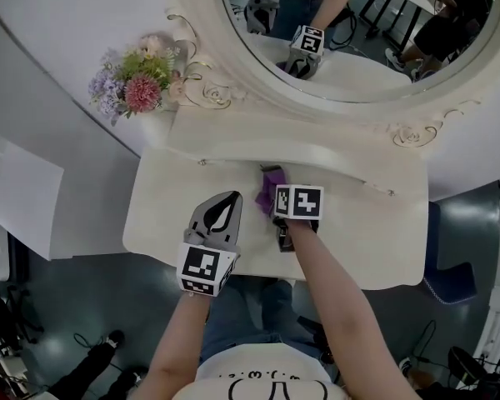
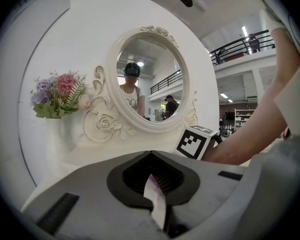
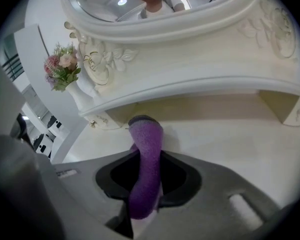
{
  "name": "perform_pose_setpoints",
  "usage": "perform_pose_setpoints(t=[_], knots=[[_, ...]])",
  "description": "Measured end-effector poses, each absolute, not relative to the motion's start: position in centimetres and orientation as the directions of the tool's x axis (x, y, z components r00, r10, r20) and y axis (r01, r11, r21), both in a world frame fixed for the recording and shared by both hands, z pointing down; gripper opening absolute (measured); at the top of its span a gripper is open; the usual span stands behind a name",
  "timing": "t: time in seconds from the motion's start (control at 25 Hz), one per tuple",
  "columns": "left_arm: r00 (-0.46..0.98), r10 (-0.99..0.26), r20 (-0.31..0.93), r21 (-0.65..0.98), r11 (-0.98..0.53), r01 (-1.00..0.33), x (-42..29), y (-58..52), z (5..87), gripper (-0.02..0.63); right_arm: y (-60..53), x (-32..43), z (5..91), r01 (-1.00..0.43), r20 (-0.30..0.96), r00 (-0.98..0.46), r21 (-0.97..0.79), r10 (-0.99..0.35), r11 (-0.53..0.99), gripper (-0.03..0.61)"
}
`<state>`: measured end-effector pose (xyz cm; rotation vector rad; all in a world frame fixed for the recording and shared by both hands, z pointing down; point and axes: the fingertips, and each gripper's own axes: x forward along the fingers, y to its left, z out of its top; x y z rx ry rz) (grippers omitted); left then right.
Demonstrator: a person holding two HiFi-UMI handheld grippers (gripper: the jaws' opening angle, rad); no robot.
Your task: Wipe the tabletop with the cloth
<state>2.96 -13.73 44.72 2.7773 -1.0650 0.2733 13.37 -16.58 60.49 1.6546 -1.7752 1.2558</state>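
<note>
A purple cloth [image 1: 271,188] lies bunched on the white tabletop [image 1: 362,232] near the middle, just in front of the raised back shelf. My right gripper [image 1: 277,200] is shut on it. In the right gripper view the cloth [image 3: 146,134] runs up between the jaws of the right gripper [image 3: 146,156], and its far end rests on the tabletop [image 3: 235,139]. My left gripper [image 1: 232,196] hovers over the table to the left of the cloth, jaws together, nothing held. The left gripper [image 2: 151,155] faces the mirror, with the right gripper's marker cube [image 2: 195,141] just beyond it.
A vase of flowers [image 1: 135,82] stands at the back left on the raised shelf [image 1: 258,144]. An oval mirror [image 1: 358,23] in a carved frame rises behind the shelf. The table's front edge runs close to my body. A blue seat [image 1: 450,282] sits off the right end.
</note>
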Motion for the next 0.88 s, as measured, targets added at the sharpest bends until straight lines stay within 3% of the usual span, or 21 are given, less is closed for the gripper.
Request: perform_pose_setpoints(t=[0.88], knots=[[0.788, -0.573, 0.226, 0.068, -0.797, -0.6, 16.4, -8.6, 44.9, -0.003, -9.4, 30.5, 60.3, -0.916, 0.788, -0.138, -0.331, -0.6, -0.225, 0.096]])
